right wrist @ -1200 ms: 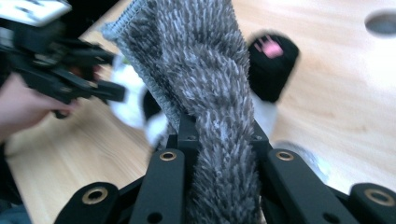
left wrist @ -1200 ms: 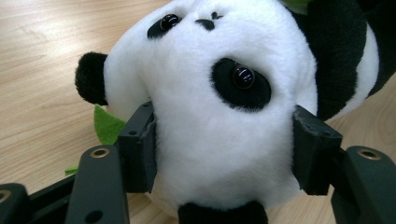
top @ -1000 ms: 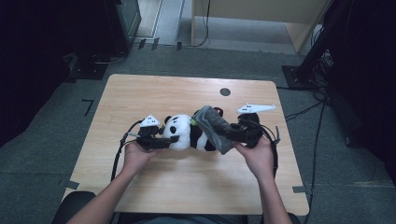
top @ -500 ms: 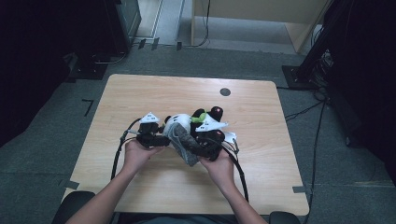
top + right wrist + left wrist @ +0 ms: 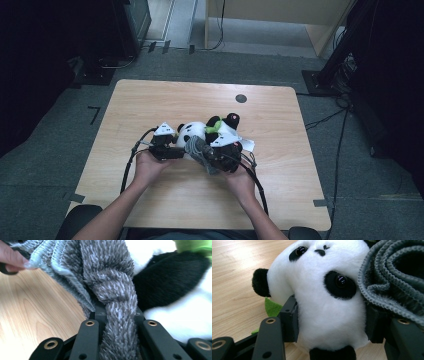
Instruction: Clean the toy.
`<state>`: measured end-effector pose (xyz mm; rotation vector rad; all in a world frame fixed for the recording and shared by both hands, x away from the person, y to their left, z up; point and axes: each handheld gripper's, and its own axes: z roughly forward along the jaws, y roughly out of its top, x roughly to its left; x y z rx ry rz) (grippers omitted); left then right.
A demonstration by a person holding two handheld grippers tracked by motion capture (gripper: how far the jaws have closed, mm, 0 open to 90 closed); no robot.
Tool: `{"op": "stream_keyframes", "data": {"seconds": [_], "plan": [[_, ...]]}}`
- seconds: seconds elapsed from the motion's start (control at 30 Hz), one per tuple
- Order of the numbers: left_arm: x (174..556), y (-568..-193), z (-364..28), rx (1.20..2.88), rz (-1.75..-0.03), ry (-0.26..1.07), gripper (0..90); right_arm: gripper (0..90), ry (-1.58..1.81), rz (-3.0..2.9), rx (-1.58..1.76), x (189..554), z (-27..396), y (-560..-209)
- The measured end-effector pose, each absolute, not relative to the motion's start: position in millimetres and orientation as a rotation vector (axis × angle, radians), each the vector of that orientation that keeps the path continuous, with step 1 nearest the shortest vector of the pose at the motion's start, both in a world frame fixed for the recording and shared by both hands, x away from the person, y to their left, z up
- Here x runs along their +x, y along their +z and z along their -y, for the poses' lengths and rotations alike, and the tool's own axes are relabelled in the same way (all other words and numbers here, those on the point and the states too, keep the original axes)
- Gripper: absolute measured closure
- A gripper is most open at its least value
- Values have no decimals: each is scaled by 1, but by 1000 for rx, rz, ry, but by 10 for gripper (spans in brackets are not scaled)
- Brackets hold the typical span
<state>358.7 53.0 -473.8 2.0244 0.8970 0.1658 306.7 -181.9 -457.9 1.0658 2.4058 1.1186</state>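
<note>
Panda plush toy (image 5: 200, 134) lies on its side near the middle of the wooden table (image 5: 150, 100), head toward the person's left, a green leaf at its neck. The left gripper (image 5: 169, 148) clamps the white head from both sides, its pads sunk into the fur beside one black eye patch in the left gripper view (image 5: 322, 315). The right gripper (image 5: 220, 156) is pinched tight on a bunched fold of a grey knitted hat (image 5: 117, 297), fuzzy inside, ribbed outside, held against the panda's head. Both things look light and very soft; the stuffing would likely give under pressure, so a broad hold on the head seems safer than a limb. The knit should stretch and cling rather than slip, and its ribbed rim (image 5: 387, 277) looks like the best place to grip when pulling it over the head.
</note>
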Motion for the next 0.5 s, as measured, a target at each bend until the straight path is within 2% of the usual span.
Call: {"op": "stream_keyframes", "data": {"seconds": [0.5], "plan": [[360,-475,-55,2009,-904,155,409,766,1105,-2288,1119,298,229,-430]]}}
